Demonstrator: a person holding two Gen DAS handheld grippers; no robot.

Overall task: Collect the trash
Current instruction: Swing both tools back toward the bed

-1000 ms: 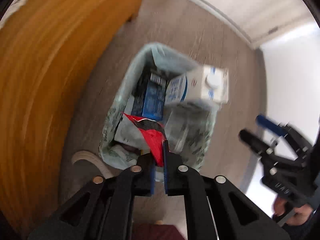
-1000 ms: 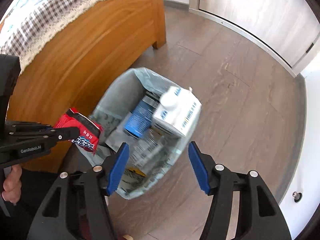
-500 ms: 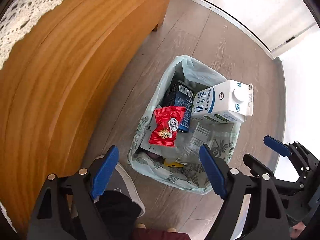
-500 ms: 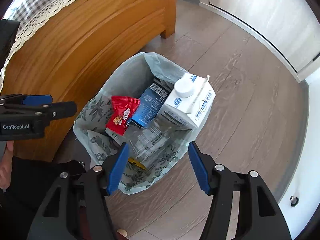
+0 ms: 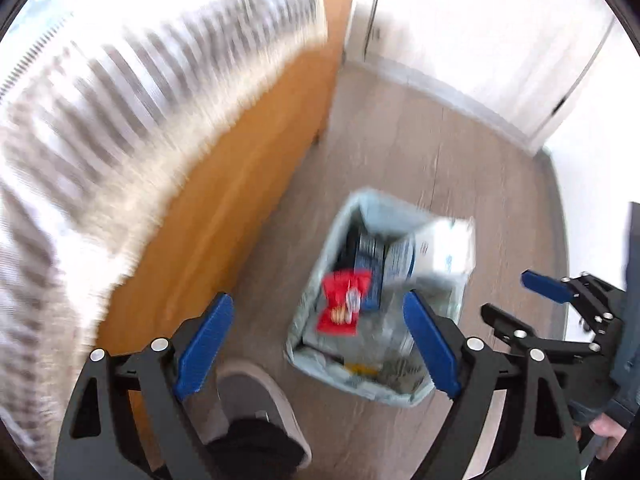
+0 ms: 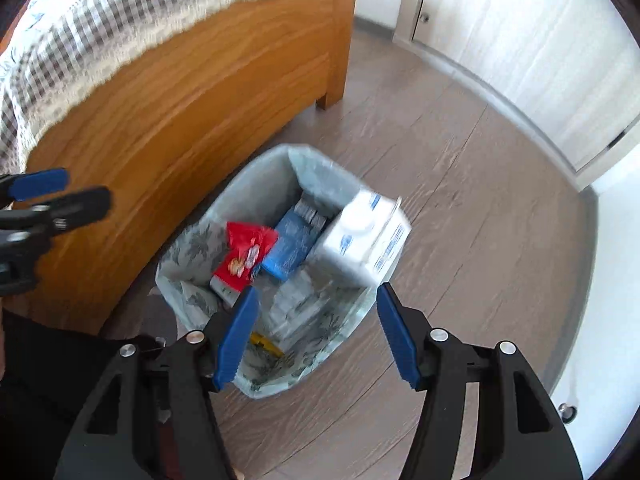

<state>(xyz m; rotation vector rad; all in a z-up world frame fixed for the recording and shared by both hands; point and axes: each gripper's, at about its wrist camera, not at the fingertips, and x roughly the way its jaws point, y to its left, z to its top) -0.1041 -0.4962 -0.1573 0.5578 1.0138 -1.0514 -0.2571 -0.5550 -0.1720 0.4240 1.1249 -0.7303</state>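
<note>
Both grippers [image 6: 312,332] are black angular frames with silver screws, blue pads [image 6: 236,336] lining the jaws.

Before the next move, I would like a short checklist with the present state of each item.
1. Red wrapper inside bin: ok.
2. Left gripper jaws opening, nothing between them: ok.
3. Right gripper open and empty: ok.
4. Milk carton fully inside bin: not ok, it lies across the rim.
5. Bin upright on floor: ok.
6. More trash left to collect: cannot tell.
</note>
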